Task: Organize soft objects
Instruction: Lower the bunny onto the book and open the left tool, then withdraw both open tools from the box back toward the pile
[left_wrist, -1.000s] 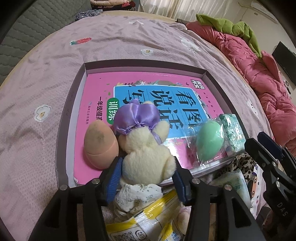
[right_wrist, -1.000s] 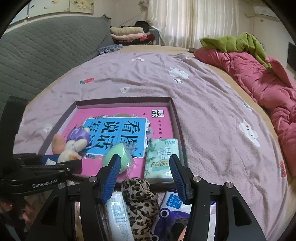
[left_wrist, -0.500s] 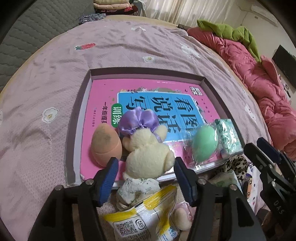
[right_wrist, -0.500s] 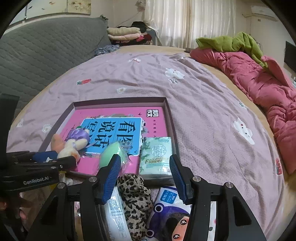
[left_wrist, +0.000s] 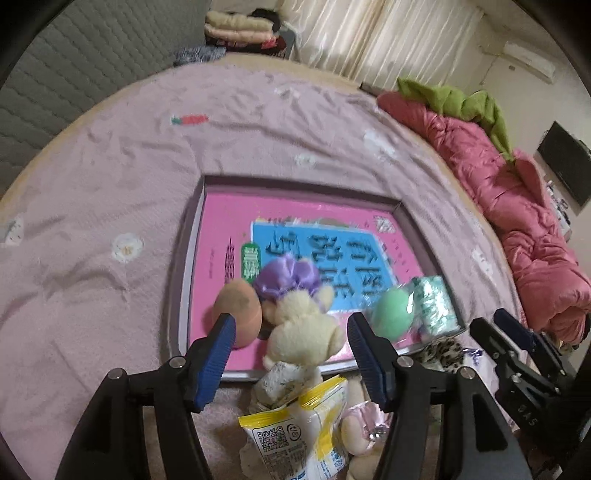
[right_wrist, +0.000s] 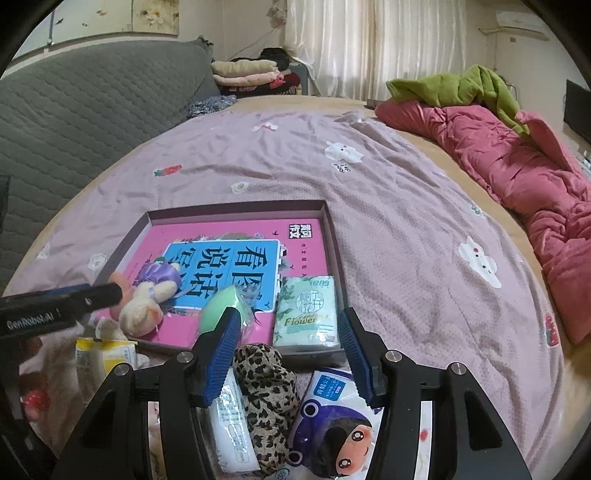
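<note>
Left wrist view: shallow box (left_wrist: 184, 280) on pink bedspread (left_wrist: 92, 192), lined with pink-and-blue book cover. Already inside, along near edge: orange sponge egg (left_wrist: 238, 314), cream plush toy (left_wrist: 299, 328) with purple bow, green sponge egg (left_wrist: 391, 314) in clear wrap, green tissue pack (left_wrist: 432, 306). Plush toy lying partly over near rim, lower body hanging outside. Judged partway done: four soft items boxed, several not.

Outside box, just below near rim: yellow-and-white packet (left_wrist: 295, 428), small floral cloth piece (left_wrist: 280, 380), pale pink item (left_wrist: 364, 421), too blurred to identify.

Left gripper (left_wrist: 288, 354): jaws spread wide, blue pads either side of plush toy but apart from it, nothing held. Left pad seen against orange sponge egg; contact not determinable.

Right wrist view: same box, with green tissue pack (right_wrist: 306, 314) at near right corner and green sponge egg (right_wrist: 218, 314) beside it. Outside, nearest camera: leopard-print fabric (right_wrist: 266, 391), white wrapped pack (right_wrist: 231, 424), cartoon-printed tissue pack (right_wrist: 332, 421).

Right gripper (right_wrist: 288, 354): jaws wide apart, empty, poised above leopard-print fabric and cartoon-printed tissue pack, touching neither as far as visible. Left gripper (right_wrist: 74, 299) entering from left edge.

Remaining, by judgement: transfer of the loose items into the box, and full seating of plush toy.
</note>
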